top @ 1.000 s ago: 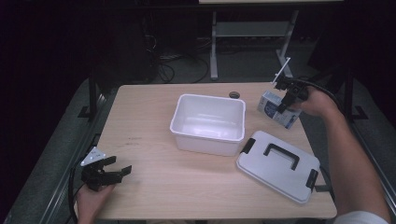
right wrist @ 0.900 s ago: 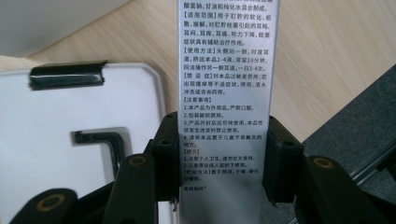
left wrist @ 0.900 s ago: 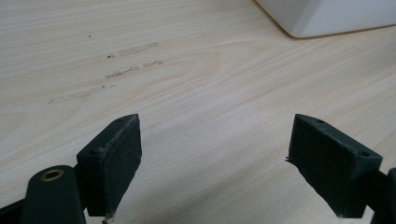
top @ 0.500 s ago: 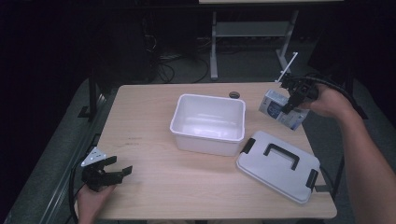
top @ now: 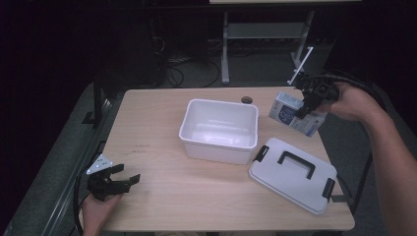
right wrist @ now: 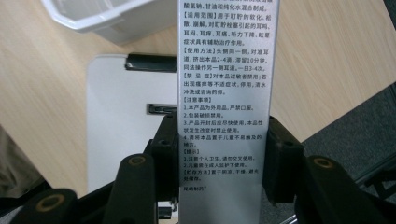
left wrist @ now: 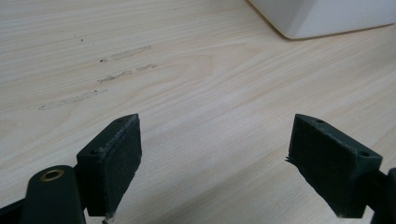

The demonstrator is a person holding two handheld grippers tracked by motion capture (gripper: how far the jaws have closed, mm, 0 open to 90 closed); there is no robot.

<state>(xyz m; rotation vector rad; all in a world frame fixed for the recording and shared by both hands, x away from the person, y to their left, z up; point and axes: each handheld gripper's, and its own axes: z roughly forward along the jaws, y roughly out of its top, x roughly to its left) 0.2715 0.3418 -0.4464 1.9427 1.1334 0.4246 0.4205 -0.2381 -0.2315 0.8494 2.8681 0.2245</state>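
Observation:
A white and blue carton printed with text hangs in the air above the table's far right edge. My right gripper is shut on the carton, its jaws pressed on the two narrow sides. An open white bin stands at the table's middle. Its grey lid with a black handle and black latches lies flat to the bin's right, below the carton. My left gripper rests near the front left corner, open, with bare wood between its jaws.
The wooden table has a small round cable hole behind the bin. A metal stand and cables lie on the dark floor beyond. The bin's corner shows at the top of the left gripper view.
My right gripper has lifted the carton a little higher and toward the bin. The left gripper has stayed put.

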